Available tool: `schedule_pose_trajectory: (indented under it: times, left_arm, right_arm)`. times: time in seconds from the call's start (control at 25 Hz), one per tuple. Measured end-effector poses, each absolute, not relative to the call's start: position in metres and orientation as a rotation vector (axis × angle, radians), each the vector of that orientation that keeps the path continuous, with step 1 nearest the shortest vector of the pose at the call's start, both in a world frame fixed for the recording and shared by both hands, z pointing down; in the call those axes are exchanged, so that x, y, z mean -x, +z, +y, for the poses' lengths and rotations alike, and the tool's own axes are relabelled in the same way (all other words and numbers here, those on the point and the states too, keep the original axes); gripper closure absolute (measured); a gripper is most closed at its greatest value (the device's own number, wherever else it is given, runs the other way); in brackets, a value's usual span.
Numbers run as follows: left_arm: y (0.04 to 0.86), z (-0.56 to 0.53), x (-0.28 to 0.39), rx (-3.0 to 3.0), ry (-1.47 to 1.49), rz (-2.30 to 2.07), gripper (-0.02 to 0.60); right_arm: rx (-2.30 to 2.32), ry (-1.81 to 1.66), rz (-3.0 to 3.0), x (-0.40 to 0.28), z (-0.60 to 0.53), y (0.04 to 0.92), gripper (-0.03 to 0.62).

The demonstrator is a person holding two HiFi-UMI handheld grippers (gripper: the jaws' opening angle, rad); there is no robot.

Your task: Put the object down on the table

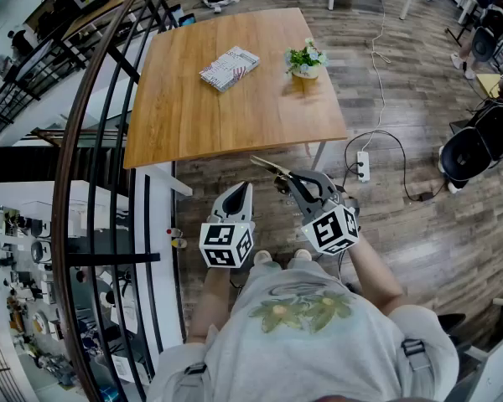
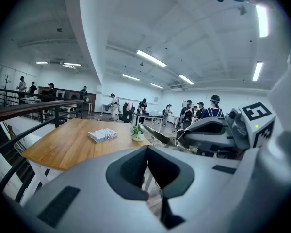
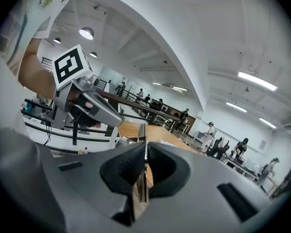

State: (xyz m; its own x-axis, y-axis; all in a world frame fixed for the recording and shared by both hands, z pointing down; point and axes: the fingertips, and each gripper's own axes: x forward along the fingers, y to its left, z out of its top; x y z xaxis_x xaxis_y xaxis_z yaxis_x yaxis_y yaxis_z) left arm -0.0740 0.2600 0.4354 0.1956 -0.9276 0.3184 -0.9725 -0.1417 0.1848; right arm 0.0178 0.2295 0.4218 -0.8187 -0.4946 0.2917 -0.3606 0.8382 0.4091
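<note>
My right gripper (image 1: 287,179) is shut on a thin flat metal strip (image 1: 267,167), which sticks out past the jaws toward the table's near edge. In the right gripper view the strip (image 3: 141,136) stands on edge between the pressed pads of the right gripper (image 3: 144,152). It also shows as a slanted blade (image 2: 156,133) in the left gripper view. The wooden table (image 1: 235,111) lies ahead of both grippers. My left gripper (image 1: 238,191) hangs left of the right one, over the floor, shut with nothing in it; its pads (image 2: 131,166) meet.
On the table lie a patterned book (image 1: 229,67) and a small potted plant (image 1: 305,59). A black curved railing (image 1: 101,141) runs along the left. A power strip (image 1: 362,166) and cables lie on the wooden floor to the right, near a black chair (image 1: 478,149). People stand in the background.
</note>
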Motion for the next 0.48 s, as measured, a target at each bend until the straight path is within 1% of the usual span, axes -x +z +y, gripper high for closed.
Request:
schedule_pose_trajectory:
  times: [0.24, 0.48]
  left_arm:
    - [0.441, 0.242, 0.051, -2.123, 0.162, -1.798, 0.566]
    - [0.460, 0.237, 0.013, -2.085, 0.168, -1.789, 0.566]
  right_arm:
    - [-0.639, -0.479, -2.648, -0.039, 0.212, 0.426, 0.582]
    - [-0.589, -0.470, -2.640, -0.068, 0.199, 0.442, 0.582]
